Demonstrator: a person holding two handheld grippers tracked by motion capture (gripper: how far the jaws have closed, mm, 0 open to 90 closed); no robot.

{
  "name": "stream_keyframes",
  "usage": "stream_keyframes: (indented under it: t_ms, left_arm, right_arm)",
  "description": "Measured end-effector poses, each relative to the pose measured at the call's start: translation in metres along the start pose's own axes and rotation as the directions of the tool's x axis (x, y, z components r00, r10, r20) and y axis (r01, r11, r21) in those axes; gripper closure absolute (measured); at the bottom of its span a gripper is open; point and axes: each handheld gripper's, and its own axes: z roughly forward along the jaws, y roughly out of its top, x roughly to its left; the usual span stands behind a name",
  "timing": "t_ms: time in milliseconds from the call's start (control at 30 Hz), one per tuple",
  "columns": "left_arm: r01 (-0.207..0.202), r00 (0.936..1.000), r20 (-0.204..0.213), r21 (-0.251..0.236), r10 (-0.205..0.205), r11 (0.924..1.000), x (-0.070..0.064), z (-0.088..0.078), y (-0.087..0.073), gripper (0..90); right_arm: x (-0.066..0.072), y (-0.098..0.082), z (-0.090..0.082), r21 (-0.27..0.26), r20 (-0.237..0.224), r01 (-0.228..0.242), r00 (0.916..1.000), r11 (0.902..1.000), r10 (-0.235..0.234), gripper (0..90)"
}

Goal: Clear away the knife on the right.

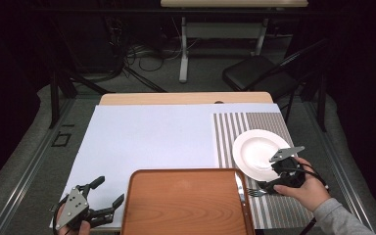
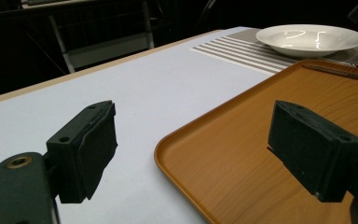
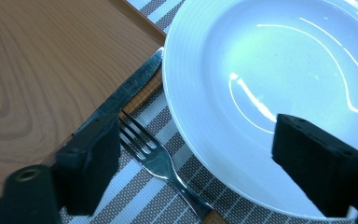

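I read this as table-setting work, at the step just after the fork (image 3: pixel 161 161) comes to rest on the striped placemat (image 1: pixel 235 129). The fork lies flat on the mat between the wooden tray (image 1: pixel 186 203) and the white plate (image 1: pixel 255 152), at about 8 o'clock from the plate, tines pointing toward the tray's far corner. A knife (image 3: pixel 133 86) sits along the tray's right rim, its tip close to the plate's edge; I cannot tell if it touches.

My right gripper (image 3: pixel 196 154) hovers right over the fork and the plate's near rim, its 2 jaws standing wide apart with nothing pinched between them; the fork shows in the gap but the pads are clear of it. My left gripper (image 2: pixel 200 149) waits at 7 o'clock from the tray, above its near-left corner, jaws likewise spread and empty.

My judgement: the fork is placed, and the knife is the next piece. That calls for swinging the right gripper toward the tray rim, lining the jaws across the thin blade or handle, and pinching low without nudging the plate or dragging the fork askew.
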Motion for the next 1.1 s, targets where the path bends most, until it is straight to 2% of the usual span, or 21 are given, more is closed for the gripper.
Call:
stream_keyframes:
  t_ms: [33, 67, 133, 200, 367, 400, 567, 733, 867, 967, 1033, 1100]
  left_arm:
    - [-0.003, 1.0000, 0.000, 0.001, 0.003, 1.0000, 0.000, 0.000, 0.000, 15.2]
    - [0.001, 1.0000, 0.000, 0.001, -0.001, 1.0000, 0.000, 0.000, 0.000, 15.2]
    - [0.001, 1.0000, -0.001, 0.001, -0.001, 1.0000, 0.000, 0.000, 0.000, 15.2]
    - [-0.001, 1.0000, -0.001, 0.002, 0.001, 1.0000, 0.000, 0.000, 0.000, 15.2]
    - [0.000, 1.0000, -0.001, 0.003, 0.000, 1.0000, 0.000, 0.000, 0.000, 15.2]
    - [0.002, 1.0000, -0.001, 0.003, -0.002, 1.0000, 0.000, 0.000, 0.000, 15.2]
    - [0.000, 1.0000, 0.000, 0.004, 0.000, 1.0000, 0.000, 0.001, 0.000, 15.2]
    - [-0.001, 1.0000, -0.001, 0.003, 0.001, 1.0000, 0.000, 0.000, 0.000, 15.2]
    - [0.002, 1.0000, -0.004, 0.002, -0.002, 1.0000, 0.000, 0.000, 0.000, 15.2]
    - [0.004, 1.0000, -0.004, 0.002, -0.004, 1.0000, 0.000, 0.000, 0.000, 15.2]
    - [0.000, 1.0000, -0.003, 0.003, 0.000, 1.0000, 0.000, 0.000, 0.000, 15.2]
    - [0.000, 1.0000, -0.003, 0.004, 0.000, 1.0000, 0.000, 0.000, 0.000, 15.2]
  right_arm:
    - [-0.001, -0.001, -0.002, -0.007, -0.005, -0.003, 1.0000, 1.0000, 0.003, 14.4]
    - [-0.002, -0.002, -0.004, -0.005, -0.007, 0.017, 0.9998, 0.9998, -0.017, 13.5]
    - [-0.003, -0.004, -0.007, -0.002, -0.009, 0.040, 0.9992, 0.9992, -0.040, 5.6]
    - [-0.005, -0.006, -0.009, -0.007, -0.008, 0.031, 0.9995, 0.9995, -0.031, 0.5]
    - [-0.008, -0.012, -0.012, -0.033, 0.010, 0.003, 0.9999, 0.9995, -0.002, 0.0]
    - [-0.009, -0.013, -0.012, -0.022, 0.014, 0.004, 0.9999, 0.9998, -0.004, 0.0]
    - [-0.015, -0.016, -0.015, 0.013, 0.027, 0.075, 0.9968, 0.9971, -0.075, 0.0]
    - [-0.020, -0.018, -0.019, 0.023, 0.004, 0.140, 0.9901, 0.9898, -0.140, 0.0]
    - [-0.023, -0.021, -0.019, 0.033, -0.012, 0.191, 0.9815, 0.9810, -0.191, 0.0]
    - [-0.026, -0.023, -0.018, 0.036, -0.013, 0.228, 0.9736, 0.9730, -0.228, 0.0]
    - [-0.028, -0.025, -0.019, 0.044, -0.008, 0.265, 0.9644, 0.9634, -0.264, 0.0]
    - [-0.029, -0.026, -0.020, 0.055, -0.003, 0.285, 0.9585, 0.9570, -0.285, 0.0]
